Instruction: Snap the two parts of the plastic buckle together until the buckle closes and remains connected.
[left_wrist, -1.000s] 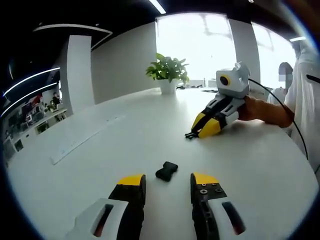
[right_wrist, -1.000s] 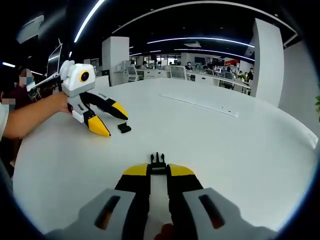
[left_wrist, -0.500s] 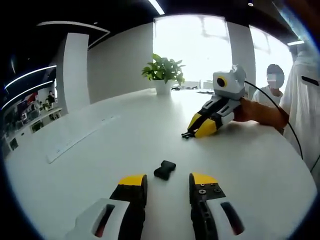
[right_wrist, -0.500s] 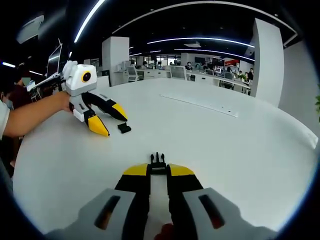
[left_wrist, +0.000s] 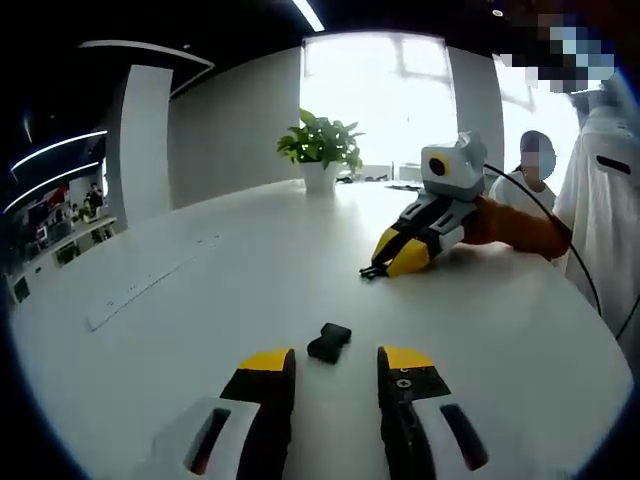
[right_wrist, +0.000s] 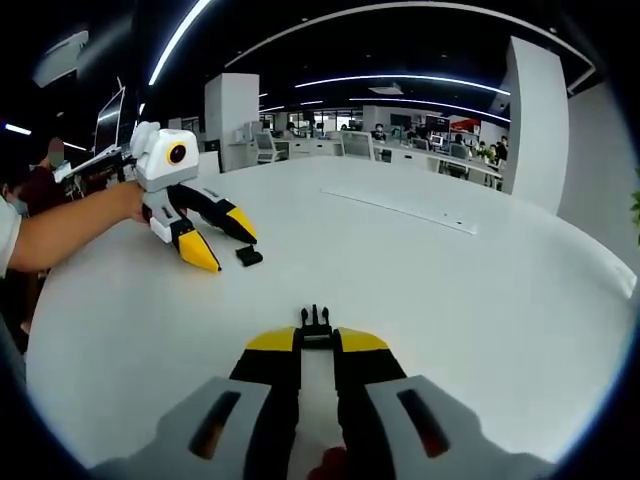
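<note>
The black socket half of the buckle (left_wrist: 329, 342) lies on the white table (left_wrist: 200, 330), just ahead of my left gripper (left_wrist: 335, 361), whose yellow-tipped jaws stand open on either side of it without touching. My right gripper (right_wrist: 316, 340) is shut on the pronged half (right_wrist: 316, 320), whose prongs stick out past the tips. In the left gripper view the right gripper (left_wrist: 385, 262) rests low on the table at mid right with the pronged half (left_wrist: 371, 270) at its tip. The right gripper view has the left gripper (right_wrist: 222, 243) open beside the socket half (right_wrist: 248, 256).
A potted plant (left_wrist: 322, 152) stands at the far table edge. A long flat lid strip (right_wrist: 400, 210) is set into the tabletop. A person in white (left_wrist: 600, 190) stands at the right, and a hand (right_wrist: 60, 235) holds the left gripper.
The left gripper has drifted slightly; its view has shifted a little to the right. The socket half has not moved, and the right gripper still holds the pronged half.
</note>
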